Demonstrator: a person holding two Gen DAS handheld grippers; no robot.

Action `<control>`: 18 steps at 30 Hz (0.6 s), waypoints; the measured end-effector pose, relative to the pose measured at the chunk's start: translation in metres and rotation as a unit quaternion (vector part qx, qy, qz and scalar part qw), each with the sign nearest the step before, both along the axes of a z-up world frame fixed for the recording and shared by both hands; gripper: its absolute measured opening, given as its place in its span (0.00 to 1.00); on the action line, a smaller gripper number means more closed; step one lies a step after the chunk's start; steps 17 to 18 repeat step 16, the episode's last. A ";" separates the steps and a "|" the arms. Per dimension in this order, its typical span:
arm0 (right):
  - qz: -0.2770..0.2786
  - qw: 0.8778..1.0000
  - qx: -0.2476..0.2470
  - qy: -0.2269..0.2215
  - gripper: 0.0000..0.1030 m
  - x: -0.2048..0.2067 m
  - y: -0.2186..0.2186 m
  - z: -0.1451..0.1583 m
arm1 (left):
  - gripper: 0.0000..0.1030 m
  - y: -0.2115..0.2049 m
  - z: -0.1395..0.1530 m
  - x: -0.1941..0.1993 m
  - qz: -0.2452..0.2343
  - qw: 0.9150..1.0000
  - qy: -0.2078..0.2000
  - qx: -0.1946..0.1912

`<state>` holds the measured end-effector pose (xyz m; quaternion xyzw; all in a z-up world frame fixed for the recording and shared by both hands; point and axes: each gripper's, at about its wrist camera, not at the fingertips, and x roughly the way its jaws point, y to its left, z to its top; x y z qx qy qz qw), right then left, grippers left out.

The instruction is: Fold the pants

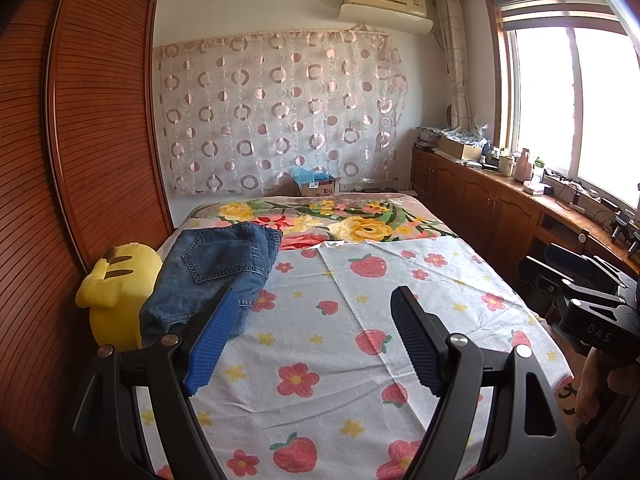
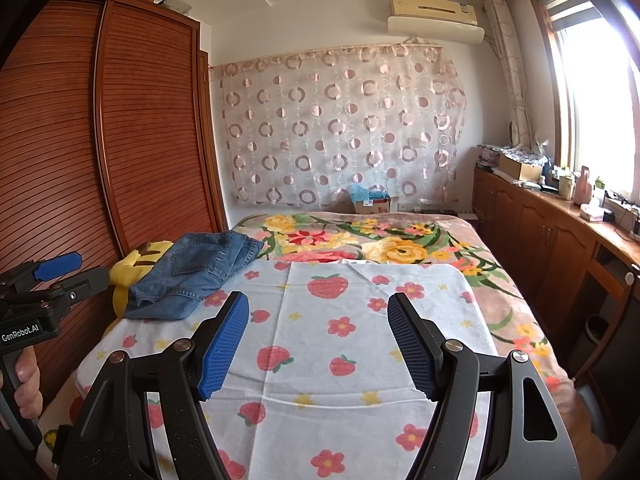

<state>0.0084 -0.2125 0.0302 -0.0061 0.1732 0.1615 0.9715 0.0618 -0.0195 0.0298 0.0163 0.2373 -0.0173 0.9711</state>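
pants (image 1: 216,268) on bed (image 1: 360,320) – left side | plush toy (image 1: 116,292) beside – further left

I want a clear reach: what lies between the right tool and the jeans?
Only bare strawberry sheet separates the open right tool from the jeans, shown in the right wrist view.

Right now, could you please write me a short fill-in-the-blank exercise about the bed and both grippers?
1. The jeans lie bunched partly on top of a plush toy whose colour is ____.
2. The left gripper and the right gripper both have their fingers ____, holding nothing.
3. The white sheet spread on the bed is printed with flowers, stars and ____.

Missing words: yellow; open; strawberries
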 end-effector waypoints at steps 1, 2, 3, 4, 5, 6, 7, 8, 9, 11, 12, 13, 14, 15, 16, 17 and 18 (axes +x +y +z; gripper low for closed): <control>0.000 1.000 0.000 0.000 0.72 0.000 -0.001 0.001 | 0.77 0.000 0.000 0.000 0.000 1.000 0.000 0.000; 0.000 1.000 0.000 0.000 0.72 0.000 0.000 0.001 | 0.77 0.000 0.000 0.000 0.000 1.000 0.000 0.000; 0.000 1.000 0.000 0.000 0.72 0.001 -0.002 0.002 | 0.77 0.000 0.000 0.000 0.000 1.000 0.000 0.000; 0.000 1.000 0.000 0.000 0.72 0.001 -0.002 0.002 | 0.77 0.000 0.000 0.000 0.000 1.000 0.000 0.000; 0.000 1.000 0.000 0.000 0.72 0.000 -0.001 0.001 | 0.77 0.000 -0.001 0.000 0.000 1.000 0.000 0.000; 0.000 1.000 0.000 -0.001 0.72 0.001 -0.002 0.002 | 0.77 0.000 -0.001 0.000 0.000 1.000 0.000 0.000; 0.000 1.000 0.000 -0.001 0.72 0.001 -0.002 0.002 | 0.77 0.000 -0.001 0.000 0.000 1.000 0.000 0.000; 0.000 1.000 0.000 -0.001 0.72 0.000 -0.001 0.002 | 0.77 0.000 -0.001 0.000 0.000 1.000 0.000 0.000; -0.001 1.000 0.000 -0.001 0.72 0.000 -0.001 0.002 | 0.77 0.000 -0.001 0.000 0.000 1.000 0.000 0.000; 0.000 1.000 0.000 -0.001 0.72 0.000 -0.002 0.002 | 0.77 0.000 -0.001 0.000 0.000 1.000 0.000 0.000; 0.000 1.000 0.000 -0.001 0.72 0.000 -0.001 0.002 | 0.77 0.000 -0.001 0.000 0.000 1.000 0.000 -0.001; 0.000 1.000 0.000 -0.001 0.72 0.001 -0.002 0.003 | 0.77 0.000 -0.001 0.000 0.000 1.000 0.000 -0.001; 0.000 1.000 0.000 -0.001 0.72 0.001 -0.003 0.003 | 0.77 0.000 -0.002 0.000 0.000 1.000 0.000 -0.001; -0.001 1.000 0.000 -0.001 0.72 0.000 -0.001 0.002 | 0.77 0.001 -0.001 -0.001 0.000 1.000 0.000 -0.001; -0.001 1.000 0.000 -0.002 0.72 0.001 -0.002 0.003 | 0.77 0.001 -0.002 -0.001 0.001 1.000 0.000 -0.001; -0.001 1.000 0.000 -0.002 0.72 0.001 -0.002 0.003 | 0.77 0.001 -0.002 -0.001 0.001 1.000 0.000 -0.001; -0.001 1.000 0.000 -0.002 0.72 0.001 -0.002 0.003 | 0.77 0.001 -0.002 -0.001 0.001 1.000 0.000 -0.001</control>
